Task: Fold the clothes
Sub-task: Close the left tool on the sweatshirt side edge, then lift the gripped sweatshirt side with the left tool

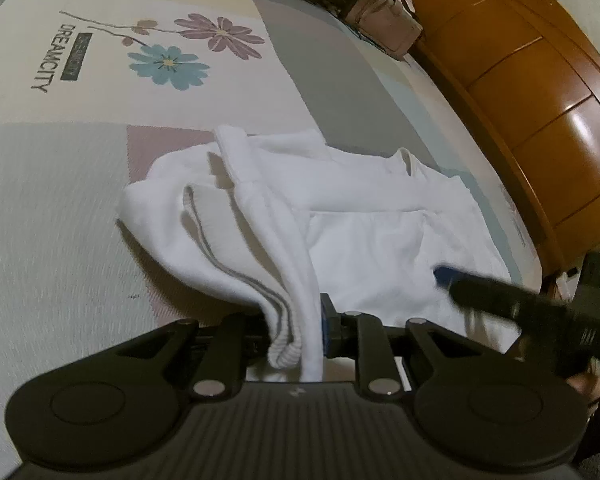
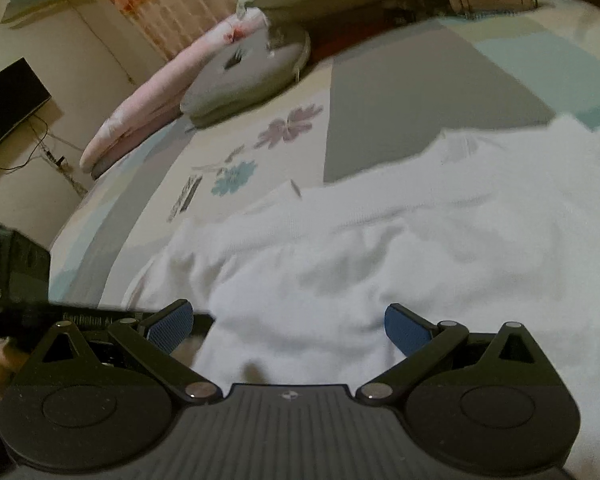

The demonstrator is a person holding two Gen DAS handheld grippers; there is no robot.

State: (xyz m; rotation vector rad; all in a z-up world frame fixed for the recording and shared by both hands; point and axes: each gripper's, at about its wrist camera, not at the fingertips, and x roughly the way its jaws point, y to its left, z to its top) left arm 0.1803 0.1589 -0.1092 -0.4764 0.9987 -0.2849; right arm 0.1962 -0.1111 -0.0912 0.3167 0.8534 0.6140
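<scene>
The bed serves as the folding surface, with the white garment spread on it. The left gripper pinches a bunched ribbed edge (ready to lift); the right gripper hovers above the cloth, jaws wide.

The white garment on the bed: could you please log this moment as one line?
task: fold clothes | left gripper: jaws shut on white garment hem | right gripper: jaws open over garment, nothing held | surface: floral bedsheet
</scene>
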